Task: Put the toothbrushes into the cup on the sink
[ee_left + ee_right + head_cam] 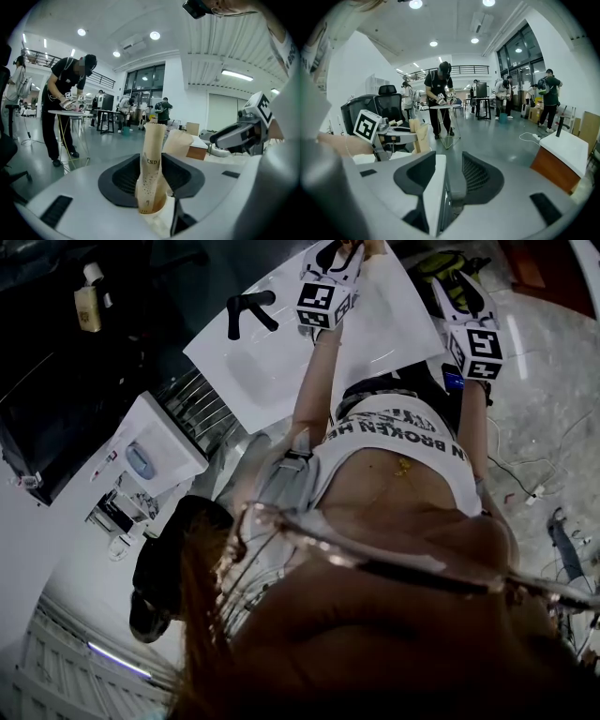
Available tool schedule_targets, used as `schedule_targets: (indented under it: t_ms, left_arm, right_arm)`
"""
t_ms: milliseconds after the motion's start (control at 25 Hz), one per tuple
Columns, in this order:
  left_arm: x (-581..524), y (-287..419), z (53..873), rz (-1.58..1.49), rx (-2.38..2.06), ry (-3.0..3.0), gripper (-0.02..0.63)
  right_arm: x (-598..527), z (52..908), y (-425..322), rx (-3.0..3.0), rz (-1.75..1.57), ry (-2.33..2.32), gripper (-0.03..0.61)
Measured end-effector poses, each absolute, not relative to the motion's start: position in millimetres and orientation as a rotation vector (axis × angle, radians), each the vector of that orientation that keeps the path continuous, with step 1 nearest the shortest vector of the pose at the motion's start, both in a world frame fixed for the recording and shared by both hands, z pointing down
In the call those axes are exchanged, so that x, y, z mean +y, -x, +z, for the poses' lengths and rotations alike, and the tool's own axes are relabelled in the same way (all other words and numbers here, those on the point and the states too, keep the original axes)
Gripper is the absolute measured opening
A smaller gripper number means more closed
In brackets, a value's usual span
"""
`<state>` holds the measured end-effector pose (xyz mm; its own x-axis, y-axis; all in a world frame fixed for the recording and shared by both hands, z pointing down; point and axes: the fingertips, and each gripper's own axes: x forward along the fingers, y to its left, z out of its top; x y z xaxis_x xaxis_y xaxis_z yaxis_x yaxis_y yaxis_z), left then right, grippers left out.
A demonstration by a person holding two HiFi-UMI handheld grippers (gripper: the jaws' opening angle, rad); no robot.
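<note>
Two toothbrushes in brown paper wrappers [151,161] stand upright in a pale cup [158,216], seen in the left gripper view. My left gripper [150,187] straddles them, jaws apart, the dark pads close on either side of the front wrapper. In the head view that left gripper [339,257] is over the white sink [272,367]. The right gripper [451,161] is open with nothing between its jaws. It is held to the right of the sink, apart from the cup. From its view the left gripper's marker cube [365,125] and the wrappers [417,133] show at left.
A black faucet [248,310] rises from the sink's left side. A soap bottle [89,301] stands on the dark surface far left. Behind, a person in black [65,103] works at a small table. A brown-sided counter [555,168] is at right.
</note>
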<state>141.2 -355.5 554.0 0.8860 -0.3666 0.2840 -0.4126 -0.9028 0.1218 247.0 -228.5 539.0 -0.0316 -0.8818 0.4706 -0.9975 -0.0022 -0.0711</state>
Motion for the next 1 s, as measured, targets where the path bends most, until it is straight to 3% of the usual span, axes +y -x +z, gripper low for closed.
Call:
schedule_targets:
  t_ms: [200,760,840,880,1000]
  left_arm:
    - [-350.7,-134.3,554.2,0.404,-0.605,-2.862,0.212]
    - [-317.3,-117.2,527.7,0.352,-0.616,-2.842,0.218]
    - [-308.2,-115.3,523.4,0.34,-0.595,-2.836,0.182]
    - [-303.4,-113.8,520.9,0.332,-0.583,-2.832,0.131]
    - [-293.0,-107.3,509.8,0.29,-0.569,-2.824,0.039]
  right_arm:
    - [-234.6,537.7,-236.5,-2.031,0.557,-1.923,0.176]
    - [-254.9,526.2,-203.4,-2.165,0.512,-1.814,0.176]
    - [-256.4,524.2,-196.5,-2.183,0.504,-1.798,0.175]
    - [-256.7,523.0,-192.7,-2.193,0.498,-1.791,0.167]
    - [-259.0,517.9,-181.9,-2.225,0.479,-1.769,0.054]
